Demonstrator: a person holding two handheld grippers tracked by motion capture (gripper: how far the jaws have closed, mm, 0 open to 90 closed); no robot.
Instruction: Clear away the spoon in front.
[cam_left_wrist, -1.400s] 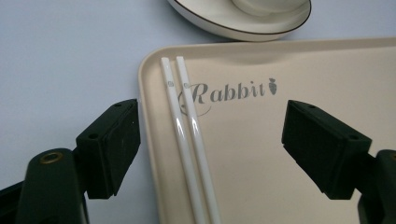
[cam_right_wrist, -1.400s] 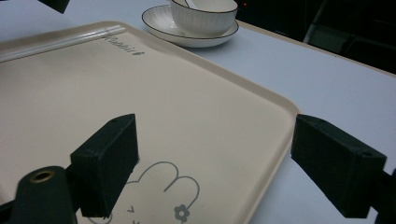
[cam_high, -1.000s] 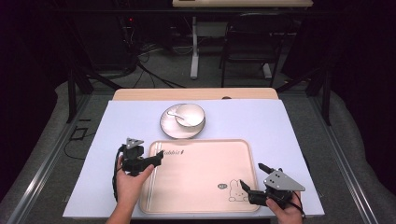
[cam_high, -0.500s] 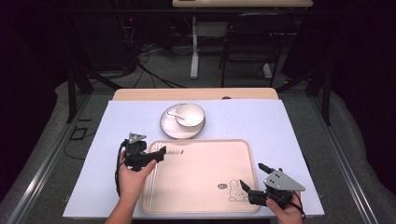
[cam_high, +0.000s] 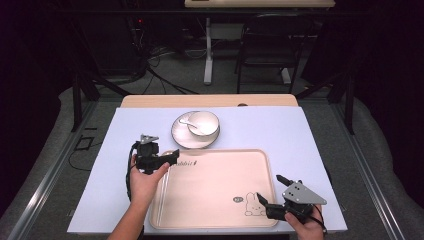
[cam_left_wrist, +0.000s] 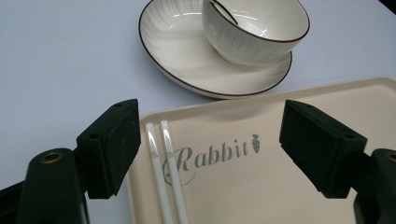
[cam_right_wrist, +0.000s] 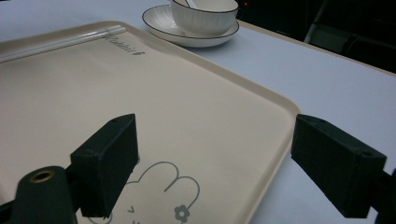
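A beige tray (cam_high: 215, 195) printed with "Rabbit" and a rabbit drawing lies on the table's near half. Two white chopsticks (cam_left_wrist: 163, 177) lie side by side along its left edge. Behind the tray stands a white plate (cam_high: 180, 137) carrying a white bowl (cam_high: 205, 125) with a spoon (cam_high: 189, 123) in it. My left gripper (cam_high: 172, 156) hovers open over the tray's far left corner, above the chopsticks, with nothing between its jaws. My right gripper (cam_high: 270, 189) is open over the tray's near right corner, by the rabbit drawing (cam_right_wrist: 168, 191), and holds nothing.
A pale blue mat (cam_high: 310, 145) covers the table, with bare room left and right of the tray. A strip of wooden tabletop (cam_high: 210, 101) shows at the far edge. Beyond it are a dark floor, cables and a chair (cam_high: 265, 45).
My left gripper has moved a little away from the person, along the tray's left edge toward the plate. The right gripper has stayed put.
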